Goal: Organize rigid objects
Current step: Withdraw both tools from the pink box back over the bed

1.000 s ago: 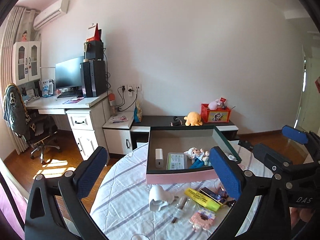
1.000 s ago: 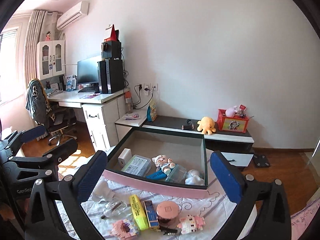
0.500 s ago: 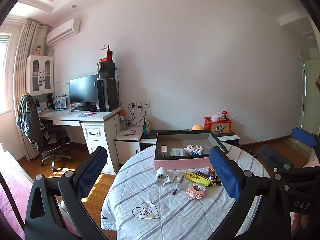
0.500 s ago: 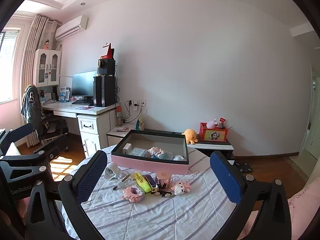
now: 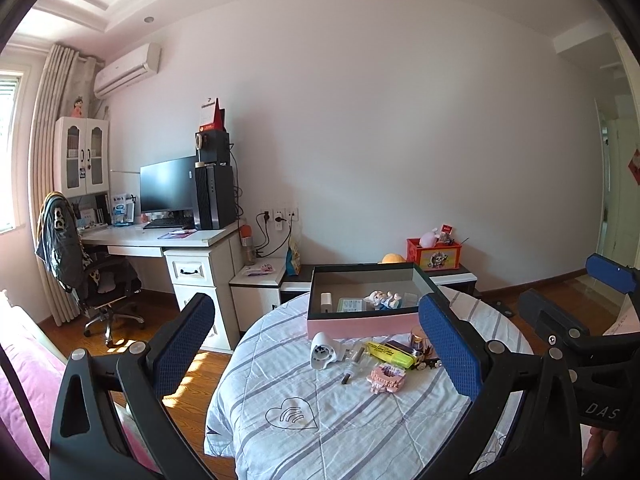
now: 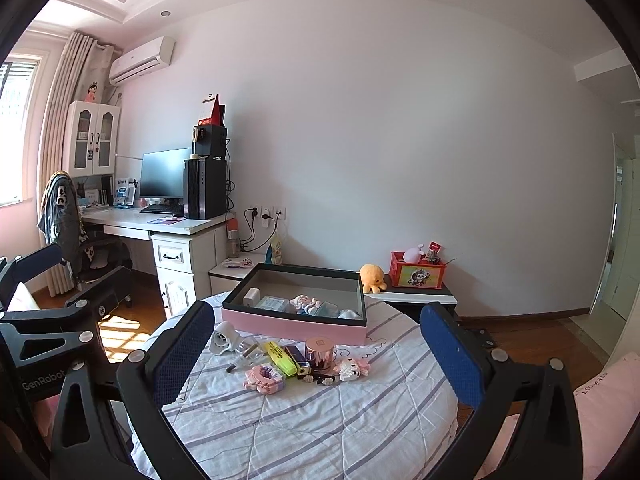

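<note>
Scanning the table point(image 6: 320, 432) from left to right, the loose items form a short row in front of the pink box point(image 6: 294, 326), which stands at the far side with its long axis across the view. The box already contains several small items, including a white adapter point(image 6: 251, 297) and a figurine point(image 6: 306, 303).

Row order in the right wrist view:
1. White hair-dryer-shaped toy point(image 6: 224, 338), leftmost.
2. Clear small bottle point(image 6: 247, 354), lying tilted.
3. Yellow highlighter point(image 6: 281, 358), long axis running from far-left to near-right.
4. Pink block model point(image 6: 265, 378), nearest to the grippers.
5. Rose-gold round tin point(image 6: 319, 352), upright, just beside the box front.
6. Pink-and-white block figure point(image 6: 352, 367), rightmost.

Gripper state: the left gripper point(image 5: 320, 356) has both jaws spread wide and holds nothing. The right gripper point(image 6: 316, 364) is likewise fully spread and empty. Both hang well back from the row, above the near part of the table.

Governing relation: the row lies ahead of and below both grippers, between them and the box. Judging from the two views, the toy and bottle sit toward the left gripper's side; the tin and block figure sit toward the right gripper's side. The highlighter lies oblique to both jaw lines, so a wrist turn would probably be needed to close across its narrow width.
</note>
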A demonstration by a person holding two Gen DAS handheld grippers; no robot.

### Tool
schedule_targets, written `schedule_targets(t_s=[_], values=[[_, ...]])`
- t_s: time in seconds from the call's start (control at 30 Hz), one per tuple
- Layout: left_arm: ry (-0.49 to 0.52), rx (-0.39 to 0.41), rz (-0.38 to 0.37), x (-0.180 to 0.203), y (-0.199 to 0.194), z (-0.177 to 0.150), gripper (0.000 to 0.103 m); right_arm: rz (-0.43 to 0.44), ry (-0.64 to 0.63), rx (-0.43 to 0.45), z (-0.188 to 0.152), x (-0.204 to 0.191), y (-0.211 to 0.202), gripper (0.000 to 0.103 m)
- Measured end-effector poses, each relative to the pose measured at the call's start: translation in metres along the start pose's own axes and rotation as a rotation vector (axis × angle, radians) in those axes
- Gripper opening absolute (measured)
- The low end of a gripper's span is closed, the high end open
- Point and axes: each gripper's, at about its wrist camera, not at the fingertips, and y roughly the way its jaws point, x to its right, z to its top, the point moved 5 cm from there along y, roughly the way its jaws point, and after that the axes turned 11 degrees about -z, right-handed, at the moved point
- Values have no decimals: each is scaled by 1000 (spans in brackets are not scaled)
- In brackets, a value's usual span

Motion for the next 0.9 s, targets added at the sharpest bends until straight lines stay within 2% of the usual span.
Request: schedule_targets(t_s=[0.23,0.4,0.67,0.9], values=[[9,-48,-4,3,13,-9,103,1,5,-37,-10,3,15,103],[4,-107,-21,4,36,-24,103,3,5,-85,-23,5,33,103],[-72,-340,-115,5,97,-80,103,27,19,-216,-65,9,82,103],[-97,-500,-93,1,149,-127,103,41,40,-344,-110,18,129,103]])
